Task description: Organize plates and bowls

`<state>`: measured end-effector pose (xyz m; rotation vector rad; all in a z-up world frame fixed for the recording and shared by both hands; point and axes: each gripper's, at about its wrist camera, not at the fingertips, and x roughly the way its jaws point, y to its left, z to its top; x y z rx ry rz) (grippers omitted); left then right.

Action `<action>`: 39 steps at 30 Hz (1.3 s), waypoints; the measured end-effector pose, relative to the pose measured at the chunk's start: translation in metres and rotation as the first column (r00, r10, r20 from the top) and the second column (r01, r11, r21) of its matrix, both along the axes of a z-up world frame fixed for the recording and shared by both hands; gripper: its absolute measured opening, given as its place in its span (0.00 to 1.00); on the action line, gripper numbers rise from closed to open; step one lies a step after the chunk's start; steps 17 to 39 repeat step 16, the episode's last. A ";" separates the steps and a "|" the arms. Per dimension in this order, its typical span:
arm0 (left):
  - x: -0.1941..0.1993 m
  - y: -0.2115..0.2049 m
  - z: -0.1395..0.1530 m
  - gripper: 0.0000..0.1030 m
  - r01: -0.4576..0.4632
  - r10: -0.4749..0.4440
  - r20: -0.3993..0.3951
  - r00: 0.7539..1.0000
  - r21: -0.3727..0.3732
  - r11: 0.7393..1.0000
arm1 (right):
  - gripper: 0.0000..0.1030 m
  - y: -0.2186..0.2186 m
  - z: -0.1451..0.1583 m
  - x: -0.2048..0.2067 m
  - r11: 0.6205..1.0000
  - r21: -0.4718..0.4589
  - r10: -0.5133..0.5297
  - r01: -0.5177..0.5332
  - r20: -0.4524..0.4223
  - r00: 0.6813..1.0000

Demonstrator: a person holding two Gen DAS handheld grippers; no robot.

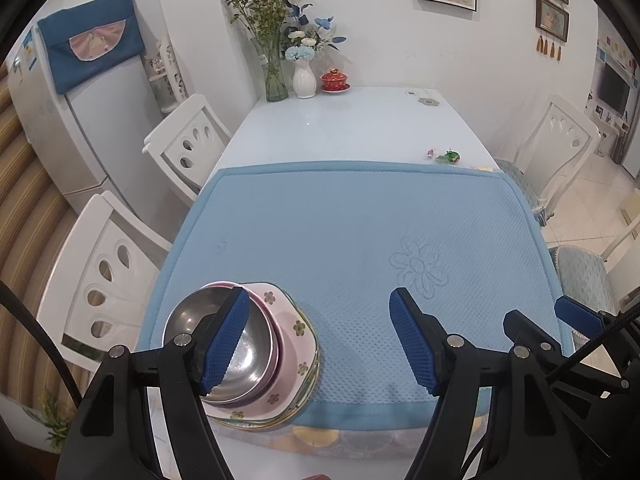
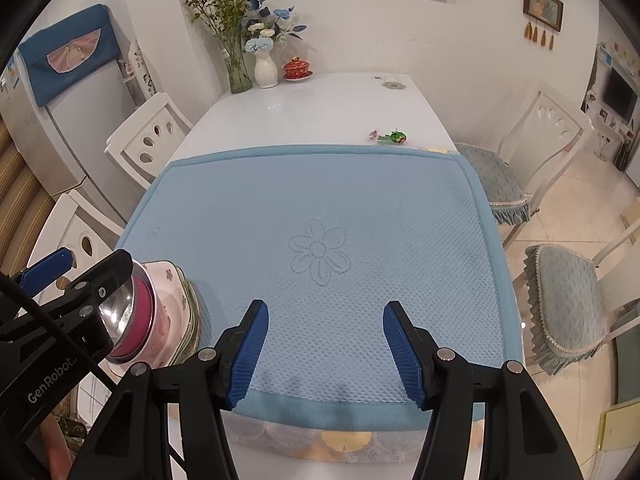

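A steel bowl [image 1: 240, 344] sits nested in a pink bowl [image 1: 267, 312], on top of stacked flower-patterned plates [image 1: 296, 340] at the near left corner of the blue mat [image 1: 360, 232]. My left gripper [image 1: 320, 340] is open and empty above the mat, its left finger over the steel bowl. In the right wrist view the same stack shows at the left: steel bowl [image 2: 118, 308], pink bowl [image 2: 140, 316], plates [image 2: 180, 308]. My right gripper [image 2: 324, 352] is open and empty over the mat's near edge, to the right of the stack.
The mat [image 2: 320, 200] lies on a white table [image 1: 352, 128]. Flower vases [image 1: 304, 76], a red lidded cup [image 1: 334, 80] and small trinkets [image 1: 448, 156] stand farther back. White chairs [image 1: 184, 140] flank the table. A fridge [image 1: 60, 120] stands at left.
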<state>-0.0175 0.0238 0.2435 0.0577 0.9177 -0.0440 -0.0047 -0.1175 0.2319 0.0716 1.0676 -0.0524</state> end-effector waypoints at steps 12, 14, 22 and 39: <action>0.001 -0.008 -0.015 0.69 -0.014 0.014 0.005 1.000 0.017 1.000 | 0.56 -0.007 -0.012 0.004 1.000 -0.005 0.004 -0.004 -0.032 0.999; 0.000 -0.010 -0.017 0.69 -0.012 0.012 0.014 1.000 0.030 0.999 | 0.56 -0.008 -0.016 0.006 1.000 -0.007 0.002 -0.002 -0.039 0.999; 0.002 -0.010 -0.020 0.69 -0.016 0.015 0.002 1.000 0.027 1.000 | 0.56 -0.010 -0.018 0.006 1.000 -0.009 0.000 0.000 -0.045 0.999; 0.002 -0.010 -0.020 0.69 -0.016 0.015 0.002 1.000 0.027 1.000 | 0.56 -0.010 -0.018 0.006 1.000 -0.009 0.000 0.000 -0.045 0.999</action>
